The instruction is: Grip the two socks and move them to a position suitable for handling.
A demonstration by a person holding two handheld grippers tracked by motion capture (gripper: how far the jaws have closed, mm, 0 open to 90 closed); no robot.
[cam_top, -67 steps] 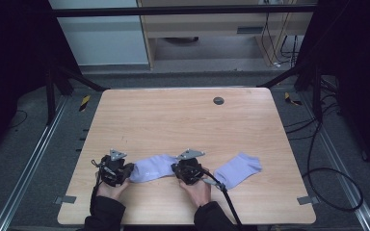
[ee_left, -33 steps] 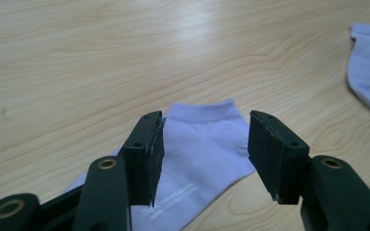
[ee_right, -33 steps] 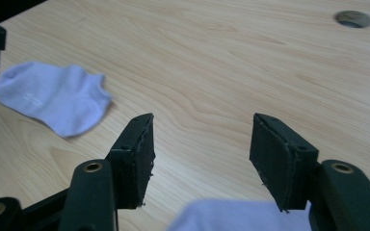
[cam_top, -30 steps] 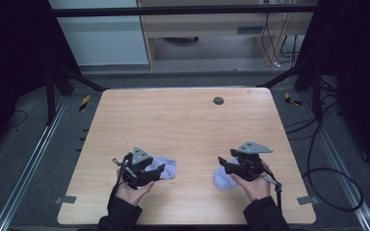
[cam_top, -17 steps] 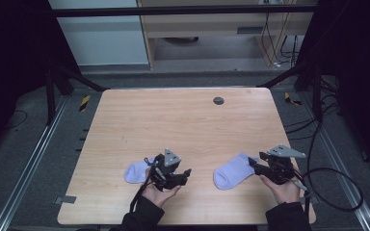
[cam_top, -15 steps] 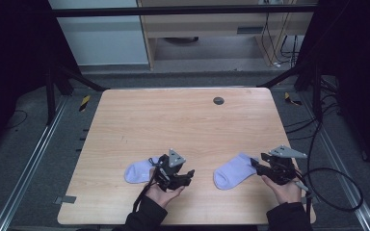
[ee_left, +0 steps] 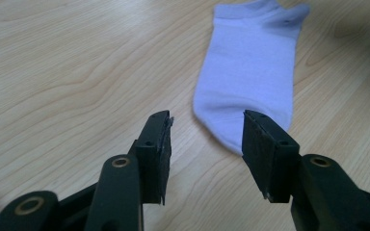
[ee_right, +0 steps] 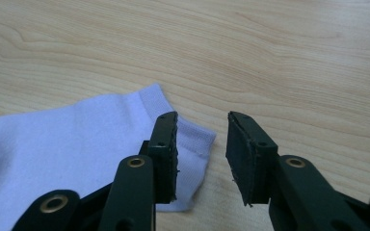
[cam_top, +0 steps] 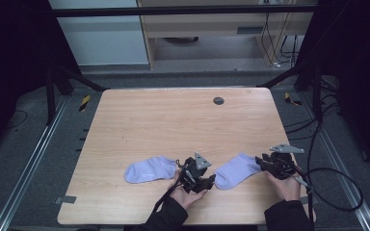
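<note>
Two light purple socks lie flat near the table's front edge. The left sock (cam_top: 149,169) lies alone. The right sock (cam_top: 233,171) lies between my grippers. My left gripper (cam_top: 211,182) points at its toe end; in the left gripper view the gripper (ee_left: 206,118) is open, with the sock (ee_left: 250,62) stretching away and its toe just past the right jaw. My right gripper (cam_top: 259,162) is at the cuff end; in the right gripper view it (ee_right: 201,118) is open, and the sock's (ee_right: 77,139) cuff corner lies under the left jaw.
The wooden table (cam_top: 173,125) has a small dark round insert (cam_top: 218,100) near its far edge. A cable (cam_top: 332,192) loops off the right gripper over the table's right side. Dark frame posts stand around the table.
Both hands have moved right: the left gripper from the left sock's outer end to the right sock's toe, the right gripper from between the socks to the right sock's cuff.
</note>
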